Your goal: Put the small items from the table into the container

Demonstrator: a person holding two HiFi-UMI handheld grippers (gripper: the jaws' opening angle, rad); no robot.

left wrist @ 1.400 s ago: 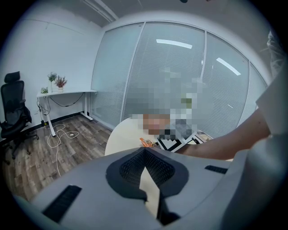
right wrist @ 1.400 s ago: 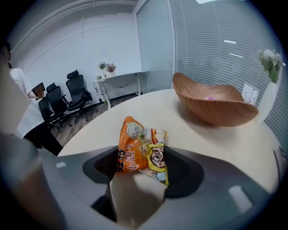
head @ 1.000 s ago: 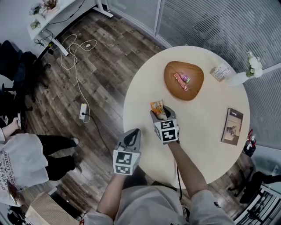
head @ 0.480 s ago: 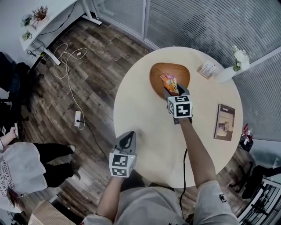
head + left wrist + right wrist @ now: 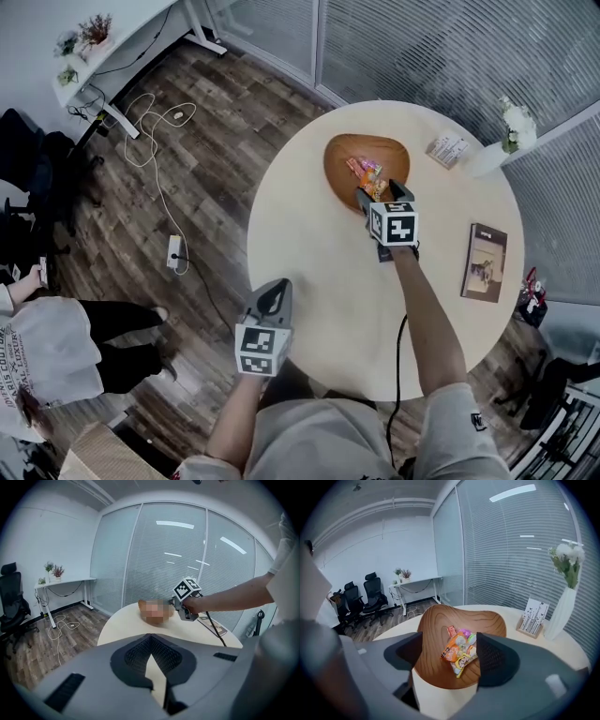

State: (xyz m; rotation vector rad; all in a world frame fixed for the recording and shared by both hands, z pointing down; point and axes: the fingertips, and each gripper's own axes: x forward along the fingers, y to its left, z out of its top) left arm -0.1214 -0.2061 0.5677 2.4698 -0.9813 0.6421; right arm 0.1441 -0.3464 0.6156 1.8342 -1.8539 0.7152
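The right hand-held gripper is opening its jaws above the wooden bowl at the bench's twelve o'clock. The snack packets lie inside the bowl, unpinched. The left hand-held gripper is closed and empty, and no loose snacks seem left.

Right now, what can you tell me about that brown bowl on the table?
The bowl is a shallow dish shaped like a rounded triangle. It looks like dark wood with visible grain. It sits upright and flat on the round pale table, towards its far side. Colourful snack packets lie piled inside it, mostly orange and pink. The right gripper hangs over its near rim, jaws opening, with the snack packets between them.
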